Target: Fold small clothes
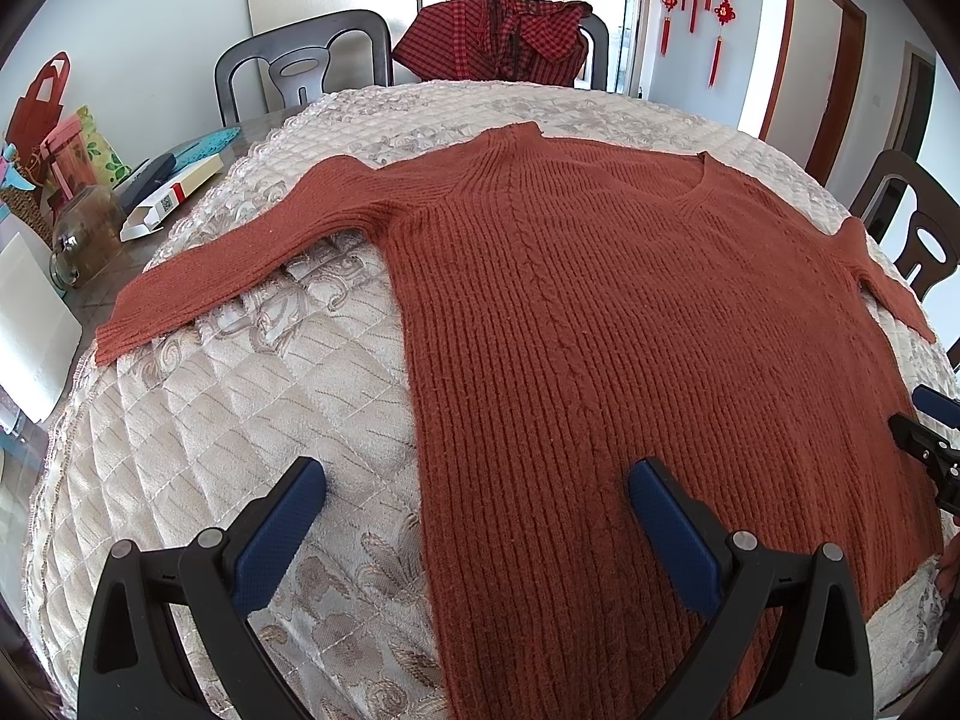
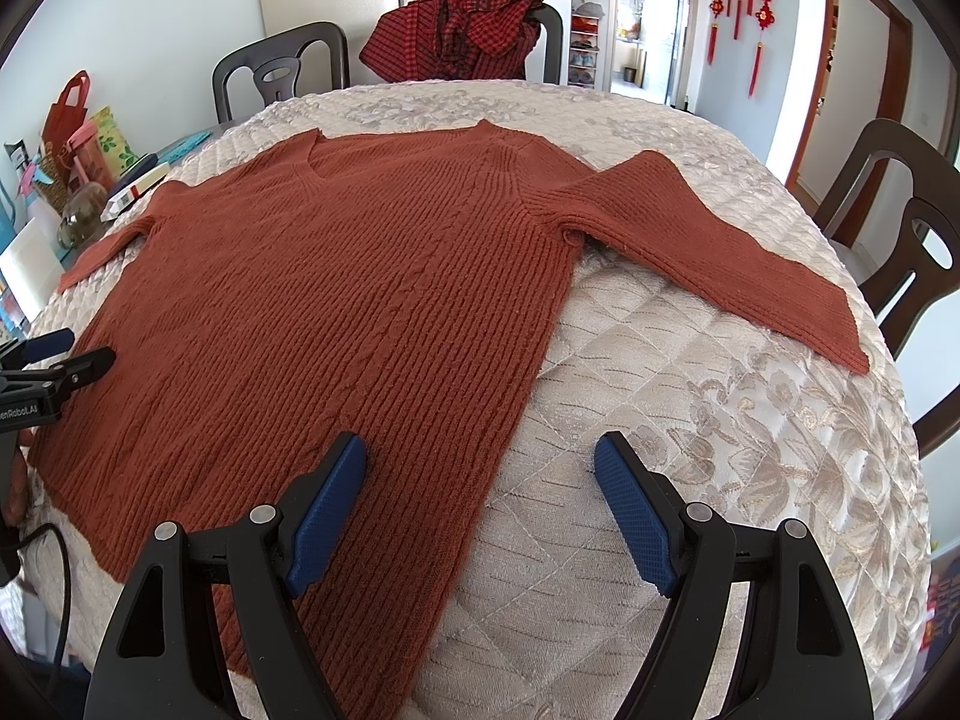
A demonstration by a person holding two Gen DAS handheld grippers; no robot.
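Both grippers I operate stand wide apart at the near edge: left gripper straddles the sweater's left side edge, right gripper straddles its right side edge, and neither holds anything. Sweater lies flat, unfolded, sleeves spread, on the quilted tabletop. Checked garment hangs over a far chair.
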